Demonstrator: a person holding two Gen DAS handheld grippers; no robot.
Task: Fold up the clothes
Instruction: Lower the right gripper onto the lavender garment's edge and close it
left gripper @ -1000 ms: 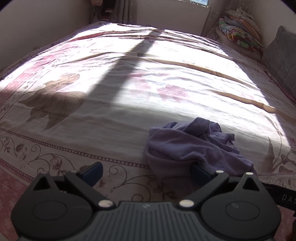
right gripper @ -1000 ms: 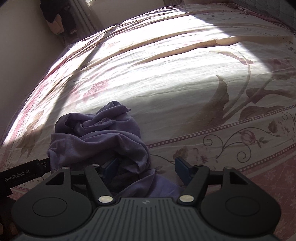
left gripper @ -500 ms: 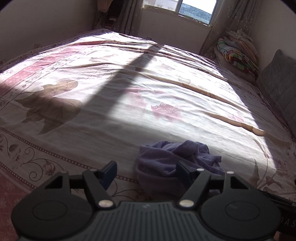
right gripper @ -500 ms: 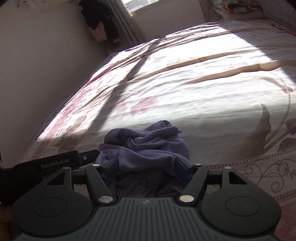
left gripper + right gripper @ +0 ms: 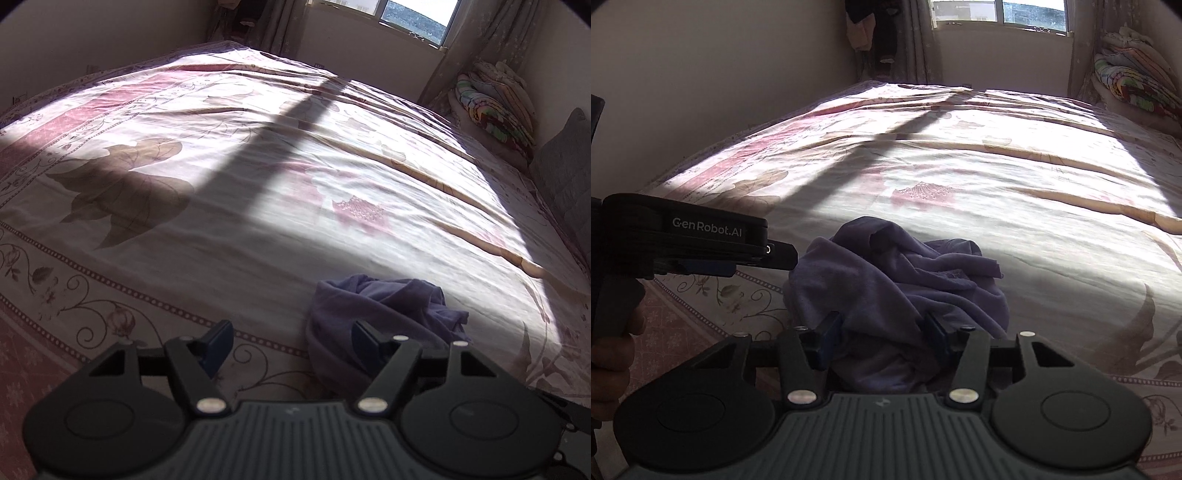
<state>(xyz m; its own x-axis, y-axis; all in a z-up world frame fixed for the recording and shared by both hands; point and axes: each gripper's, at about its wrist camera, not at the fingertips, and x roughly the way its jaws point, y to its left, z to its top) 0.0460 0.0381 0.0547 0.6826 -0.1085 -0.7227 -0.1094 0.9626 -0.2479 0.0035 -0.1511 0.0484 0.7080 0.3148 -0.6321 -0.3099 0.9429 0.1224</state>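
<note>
Since the bed (image 5: 1015,177) takes up nearly the whole room, there's loads of bare sheet to spread on, so space isn't the problem. Off at its far right corner sits a stack of bright folded blankets (image 5: 1134,74), with a grey cushion (image 5: 569,173) along the right edge, both well apart from the action. Nothing really blocks the way.

Now the shirt (image 5: 897,280): a purple crumpled heap near the bed's near edge. Looks thin, soft and floppy to me, super light, so it'll sag and bunch rather than hold any shape. I'd go for a hem or shoulder seam, but it's too scrunched to tell which edge is which.

Right gripper (image 5: 882,339) has its jaws closing around a wad of the fabric at the heap's near side; can't tell if the pads are biting yet. Left gripper (image 5: 291,343) stands apart just beside the heap's left side, right finger against the cloth, nothing between.
</note>
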